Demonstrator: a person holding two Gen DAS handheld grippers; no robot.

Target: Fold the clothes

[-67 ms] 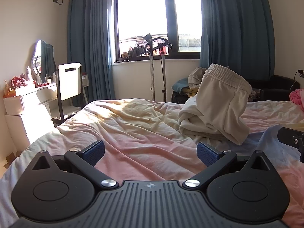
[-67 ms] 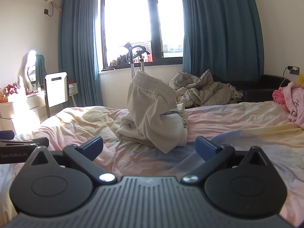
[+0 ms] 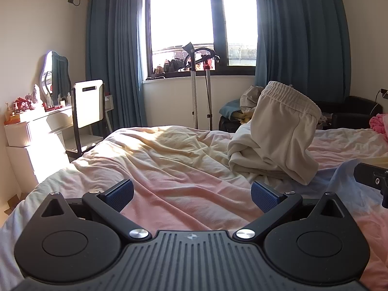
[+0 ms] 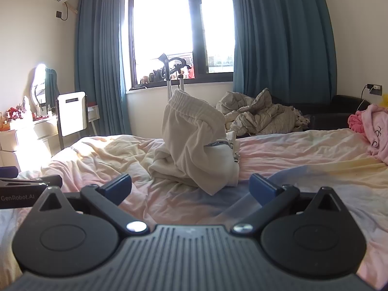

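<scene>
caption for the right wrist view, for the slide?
Open right gripper faces cream shorts heaped on the bed, nothing between its pads.

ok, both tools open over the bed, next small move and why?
Probably bring the right tool forward to the cream shorts: they sit heaped, waistband up, directly ahead of it, while the left tool faces bare bedsheet. Neither holds anything.

I see the shorts [image 4: 194,145] heaped on the bed [image 4: 303,150], ahead of my grippers. The window [image 4: 181,29] stands behind; a chair [image 4: 71,112] sits left.
</scene>
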